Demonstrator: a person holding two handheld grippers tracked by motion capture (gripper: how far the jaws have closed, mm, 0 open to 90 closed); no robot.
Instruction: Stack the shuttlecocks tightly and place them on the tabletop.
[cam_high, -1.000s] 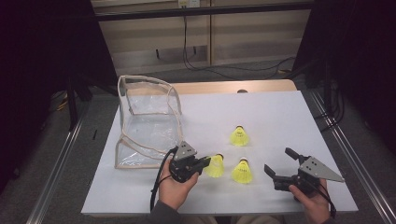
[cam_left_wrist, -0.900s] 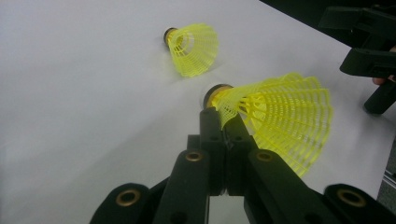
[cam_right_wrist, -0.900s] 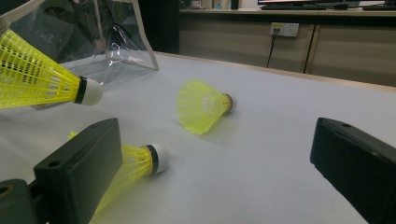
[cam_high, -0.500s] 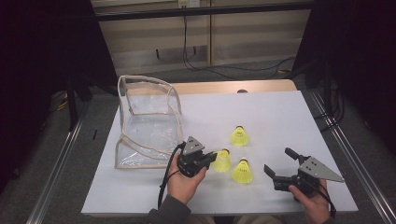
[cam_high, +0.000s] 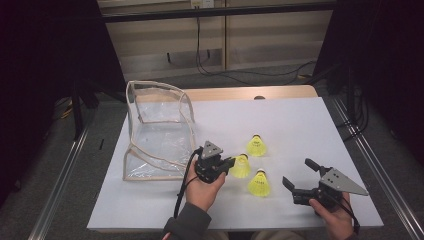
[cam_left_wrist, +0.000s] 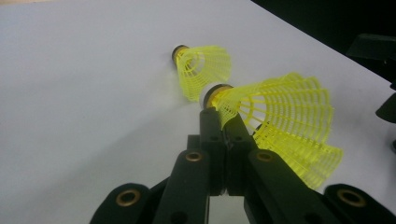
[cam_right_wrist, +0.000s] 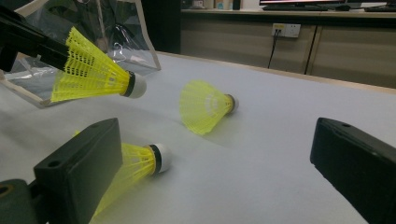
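Yellow plastic shuttlecock (cam_high: 241, 166) was pinched by its skirt edge between the closed jaws of the left gripper (cam_high: 226, 165), lifted off the white table sheet (cam_high: 300, 125), cork pointing away from the hand. Two more yellow shuttlecocks were seen lying on the sheet: one (cam_high: 256, 145) just beyond the held one, another (cam_high: 259, 183) near it on the person's side. Right gripper (cam_high: 299, 176) was held low at the right, jaws spread wide, nothing gripped. A clear zip pouch (cam_high: 157, 132) was seen at the left, well apart from the right gripper.
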